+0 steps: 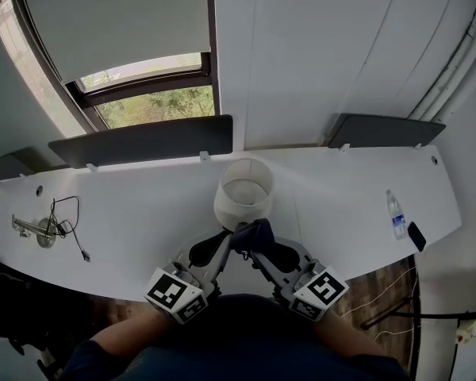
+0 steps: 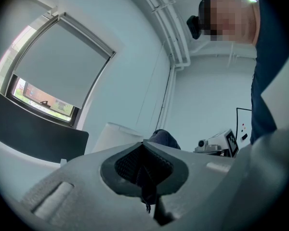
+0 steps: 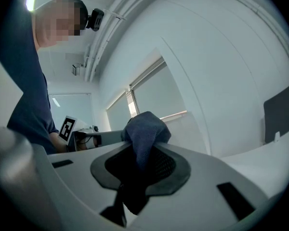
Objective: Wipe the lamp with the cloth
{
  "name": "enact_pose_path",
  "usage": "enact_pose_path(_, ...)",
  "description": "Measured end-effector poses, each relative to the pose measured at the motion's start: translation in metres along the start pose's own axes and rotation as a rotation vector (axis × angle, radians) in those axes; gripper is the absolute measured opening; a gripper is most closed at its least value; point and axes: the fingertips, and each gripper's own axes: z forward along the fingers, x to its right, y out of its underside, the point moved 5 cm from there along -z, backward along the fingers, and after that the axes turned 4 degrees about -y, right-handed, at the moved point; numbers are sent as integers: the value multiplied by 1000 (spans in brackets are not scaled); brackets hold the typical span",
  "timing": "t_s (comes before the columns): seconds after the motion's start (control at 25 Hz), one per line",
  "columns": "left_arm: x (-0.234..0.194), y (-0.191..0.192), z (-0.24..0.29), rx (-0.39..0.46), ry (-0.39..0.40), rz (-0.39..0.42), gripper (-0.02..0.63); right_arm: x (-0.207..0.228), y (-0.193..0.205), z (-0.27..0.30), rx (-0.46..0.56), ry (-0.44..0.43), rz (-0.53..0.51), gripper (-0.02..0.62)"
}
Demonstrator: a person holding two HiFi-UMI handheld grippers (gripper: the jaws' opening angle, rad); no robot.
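Observation:
A white cylindrical lamp shade [image 1: 243,190] stands in the middle of the white table [image 1: 135,213], its top open to the head view. My right gripper [image 1: 251,242] is shut on a bunched dark blue cloth [image 1: 255,232], which sits against the near side of the shade. In the right gripper view the cloth [image 3: 144,129] sticks up from between the jaws of the right gripper [image 3: 143,150]. My left gripper [image 1: 228,242] is beside it on the left, jaws together, tip close to the cloth. The left gripper view shows the shade [image 2: 113,136] and the cloth [image 2: 164,137] just beyond the left gripper [image 2: 144,147].
A water bottle [image 1: 395,214] and a black phone [image 1: 416,236] lie at the table's right end. A metal clamp with a black cable [image 1: 46,230] is at the left. Dark divider panels [image 1: 143,140] line the back edge below a window.

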Motion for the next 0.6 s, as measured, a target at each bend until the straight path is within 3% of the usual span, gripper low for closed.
enact_pose_path(0.6,4,-2,-5,1,-19,14,2,-5,-9,9,-14,-50,-42,86)
